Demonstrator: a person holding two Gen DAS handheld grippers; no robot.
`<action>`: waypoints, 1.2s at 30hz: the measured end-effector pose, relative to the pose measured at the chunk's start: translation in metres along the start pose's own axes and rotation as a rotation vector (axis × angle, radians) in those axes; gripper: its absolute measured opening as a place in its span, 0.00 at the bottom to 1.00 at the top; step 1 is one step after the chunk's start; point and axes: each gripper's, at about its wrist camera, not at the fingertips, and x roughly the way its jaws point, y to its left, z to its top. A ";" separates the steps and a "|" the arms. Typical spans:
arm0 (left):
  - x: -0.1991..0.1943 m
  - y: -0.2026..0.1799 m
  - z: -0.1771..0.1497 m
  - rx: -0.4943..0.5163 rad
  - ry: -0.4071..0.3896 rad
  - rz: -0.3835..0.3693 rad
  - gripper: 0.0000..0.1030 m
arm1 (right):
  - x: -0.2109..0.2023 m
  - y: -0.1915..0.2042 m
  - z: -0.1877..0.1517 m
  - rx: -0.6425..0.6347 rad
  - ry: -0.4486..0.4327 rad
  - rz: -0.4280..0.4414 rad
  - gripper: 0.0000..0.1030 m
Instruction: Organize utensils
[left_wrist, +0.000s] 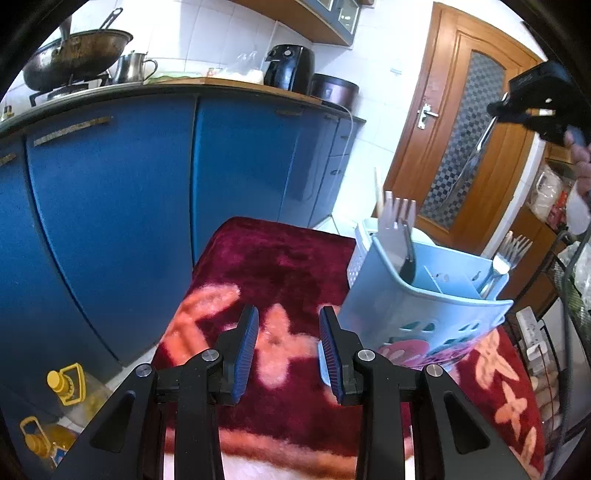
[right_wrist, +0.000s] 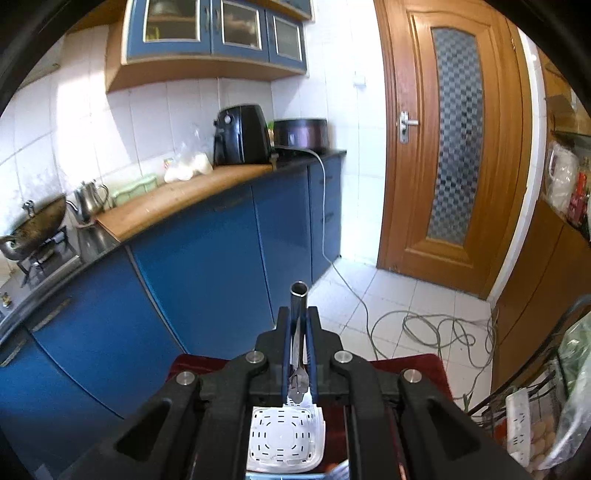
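Two grippers up: my right gripper (right_wrist: 298, 328) pinches a steel utensil handle (right_wrist: 297, 306) high above the blue caddy (left_wrist: 424, 310), my left gripper (left_wrist: 288, 350) spread and empty beside it; a thin round handle could swivel, snagging the forks (left_wrist: 511, 251).

Right gripper (right_wrist: 299, 325) clamps a metal utensil (right_wrist: 298, 299) whose working end drops behind the gripper body, so its kind cannot be told. In the left wrist view the blue caddy (left_wrist: 424, 310) walls hide the lower parts of the forks (left_wrist: 511, 251). The rack (left_wrist: 546, 347) is cut by the edge, its contents unreadable.
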 end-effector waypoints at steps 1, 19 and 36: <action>-0.003 -0.002 -0.001 0.002 -0.001 -0.001 0.34 | -0.009 -0.001 0.001 -0.003 -0.009 0.002 0.09; -0.036 -0.030 -0.019 0.035 0.005 -0.026 0.34 | -0.077 -0.031 -0.045 -0.002 0.018 0.094 0.09; -0.033 -0.041 -0.032 0.066 0.047 -0.030 0.34 | -0.022 -0.033 -0.121 -0.057 0.202 0.113 0.09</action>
